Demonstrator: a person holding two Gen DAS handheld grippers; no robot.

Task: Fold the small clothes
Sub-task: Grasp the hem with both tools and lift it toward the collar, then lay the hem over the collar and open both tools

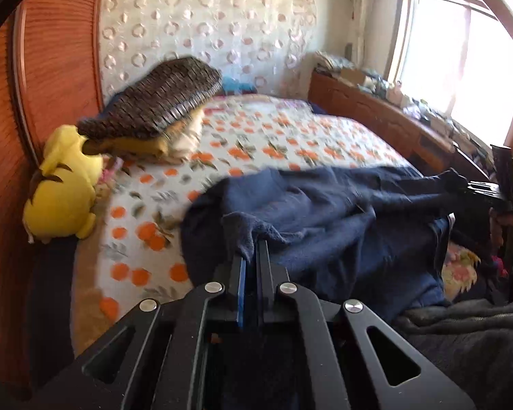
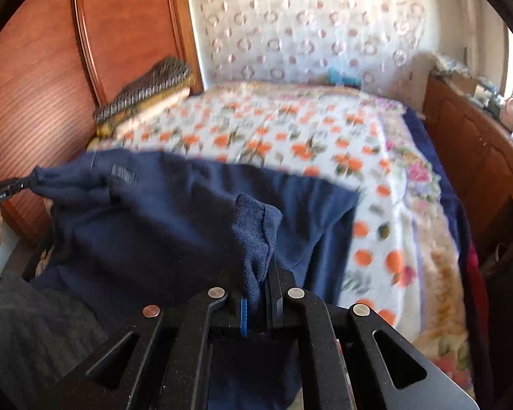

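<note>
Bed (image 2: pixel 376 177) underneath – navy garment (image 2: pixel 188 225) looks soft, floppy, light; left gripper (image 1: pixel 251 249) and right gripper (image 2: pixel 260 273) fingers each pinch bunched edges

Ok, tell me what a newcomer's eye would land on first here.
First, the navy garment stretched above the orange-flowered bedspread, one bunch pinched in the left hand-held gripper, another in the right hand-held gripper. Next, the yellow plush toy at the bed's left edge against the wooden wardrobe, and the bright window on the right.
</note>
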